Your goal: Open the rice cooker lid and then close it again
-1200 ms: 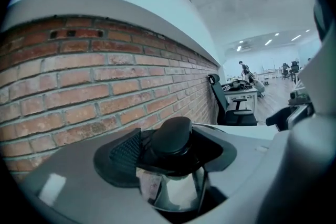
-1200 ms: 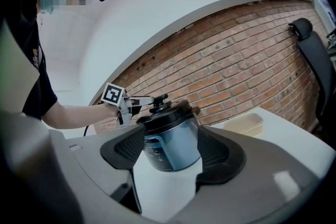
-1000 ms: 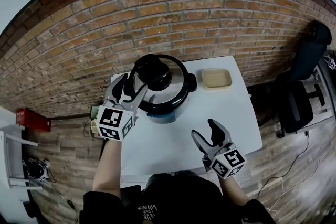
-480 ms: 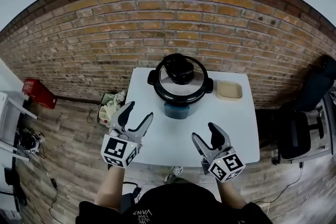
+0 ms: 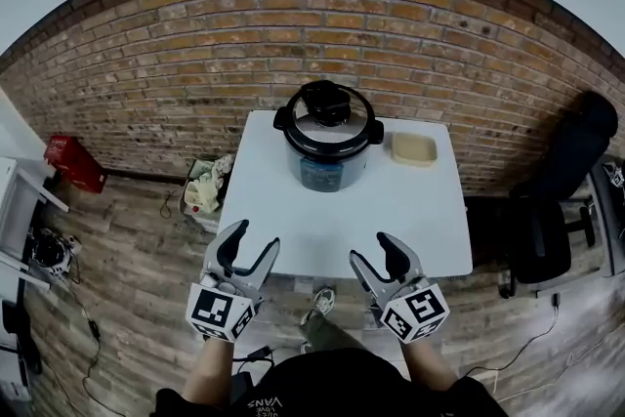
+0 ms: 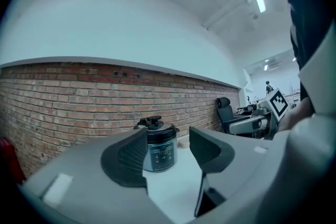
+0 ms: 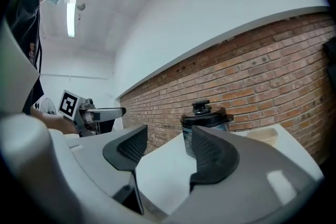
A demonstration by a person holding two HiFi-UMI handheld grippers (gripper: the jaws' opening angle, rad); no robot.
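Observation:
The rice cooker (image 5: 327, 140) stands at the far middle of the white table (image 5: 293, 220), its black-knobbed lid down. It also shows as a silver pot in the left gripper view (image 6: 158, 145) and the right gripper view (image 7: 205, 122). Both grippers hang off the table's near edge, well short of the cooker and pointing level at it. My left gripper (image 5: 252, 245) (image 6: 168, 150) has its jaws apart and closing, with nothing between them. My right gripper (image 5: 374, 253) (image 7: 167, 150) is likewise apart and closing on nothing.
A beige tray (image 5: 414, 148) (image 7: 262, 136) lies right of the cooker. A brick wall (image 5: 195, 44) runs behind the table. On the floor at the left are a red box (image 5: 64, 162) and a bin of clutter (image 5: 203, 189). A black office chair (image 5: 562, 161) stands at the right.
Both grippers have drawn back from the cooker toward me. The left one was beside the lid a second ago and is now past the table's near edge.

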